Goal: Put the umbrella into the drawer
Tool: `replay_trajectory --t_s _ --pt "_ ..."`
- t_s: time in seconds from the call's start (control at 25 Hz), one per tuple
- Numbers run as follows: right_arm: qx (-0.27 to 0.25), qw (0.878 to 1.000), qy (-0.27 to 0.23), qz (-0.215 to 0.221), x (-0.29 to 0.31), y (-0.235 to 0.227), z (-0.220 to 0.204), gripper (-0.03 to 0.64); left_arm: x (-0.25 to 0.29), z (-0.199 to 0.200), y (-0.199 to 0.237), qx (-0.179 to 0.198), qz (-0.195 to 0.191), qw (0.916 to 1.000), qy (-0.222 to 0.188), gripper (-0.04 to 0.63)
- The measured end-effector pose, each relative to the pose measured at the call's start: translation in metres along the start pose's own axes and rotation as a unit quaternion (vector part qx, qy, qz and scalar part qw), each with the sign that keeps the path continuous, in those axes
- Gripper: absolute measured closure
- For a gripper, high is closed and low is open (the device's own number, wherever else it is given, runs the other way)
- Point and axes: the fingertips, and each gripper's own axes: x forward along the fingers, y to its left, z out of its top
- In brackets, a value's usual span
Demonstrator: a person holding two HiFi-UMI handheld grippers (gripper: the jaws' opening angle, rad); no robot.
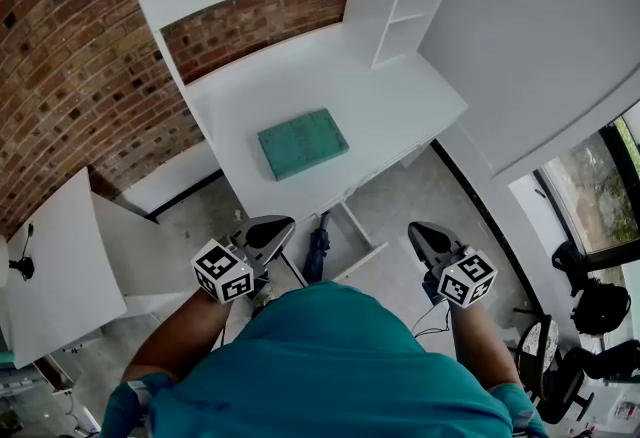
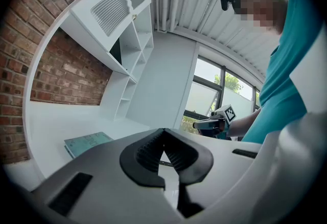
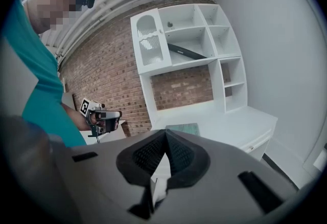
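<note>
A dark folded umbrella [image 1: 317, 251] lies inside the open white drawer [image 1: 363, 227] below the front edge of the white desk [image 1: 390, 106]. My left gripper [image 1: 272, 226] hangs just left of the drawer, slightly above it, with its jaws shut and nothing between them [image 2: 163, 138]. Right of the drawer, my right gripper [image 1: 420, 232] is also shut and empty [image 3: 166, 138]. Each gripper shows in the other's view: the right gripper [image 2: 209, 125] and the left gripper [image 3: 104, 115]. Neither touches the umbrella.
A teal book [image 1: 302, 143] lies flat in the middle of the desk. White shelving [image 3: 204, 39] rises behind it against a brick wall and holds a dark object [image 3: 186, 52]. A white table [image 1: 50, 266] stands at the left, and office chairs [image 1: 600, 306] at the right by the window.
</note>
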Motion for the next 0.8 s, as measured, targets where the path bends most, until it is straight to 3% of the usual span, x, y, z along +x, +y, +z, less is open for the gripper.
replay_trajectory --t_s 0.8 --pt "-0.002 1.0 0.006 0.001 -0.0018 0.0036 -0.005 0.597 -0.0043 -0.0012 -0.0035 -0.001 0.001 1.0 -0.004 0.58"
